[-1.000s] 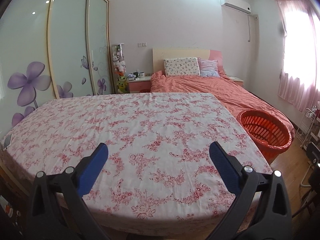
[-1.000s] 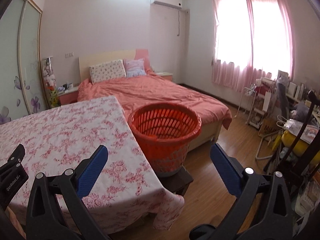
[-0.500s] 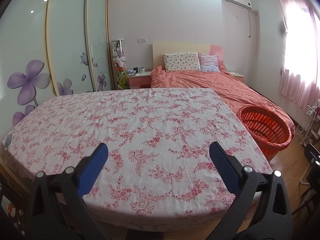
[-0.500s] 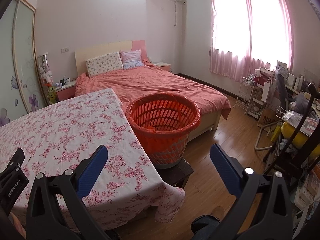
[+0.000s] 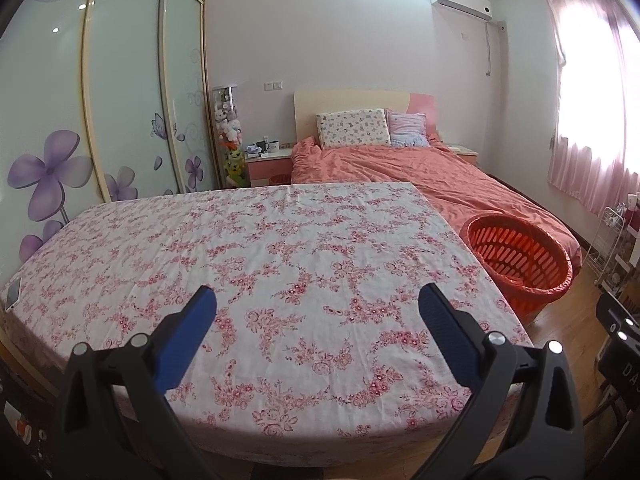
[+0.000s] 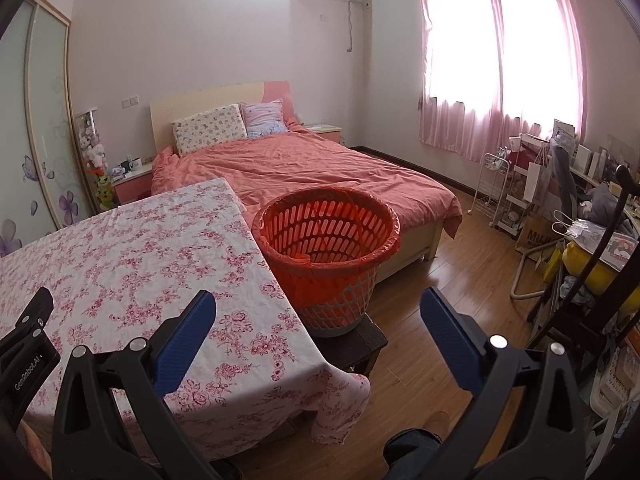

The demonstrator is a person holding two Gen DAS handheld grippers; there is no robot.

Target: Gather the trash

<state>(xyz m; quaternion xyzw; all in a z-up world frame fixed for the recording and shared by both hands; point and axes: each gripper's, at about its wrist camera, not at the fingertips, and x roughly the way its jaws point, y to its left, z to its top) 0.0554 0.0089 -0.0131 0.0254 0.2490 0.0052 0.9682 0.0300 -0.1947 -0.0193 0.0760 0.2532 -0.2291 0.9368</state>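
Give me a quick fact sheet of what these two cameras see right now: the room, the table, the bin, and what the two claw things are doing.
room: bedroom with a bed
table: floral tablecloth, no trash visible on it
phone: on the table's far left edge
basket: orange, lined with a bag, standing on a dark stool beside the table
left gripper: open, holding nothing, above the table
right gripper: open, holding nothing, facing the basket

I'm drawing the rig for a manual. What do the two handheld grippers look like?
The left gripper and the right gripper look the same: two black angled plastic arms with silver rivets, each ending in a blue ribbed pad. In the right wrist view the left unit's black body bears white lettering, apparently "GenRobot.AI". No cables or sleeves show.
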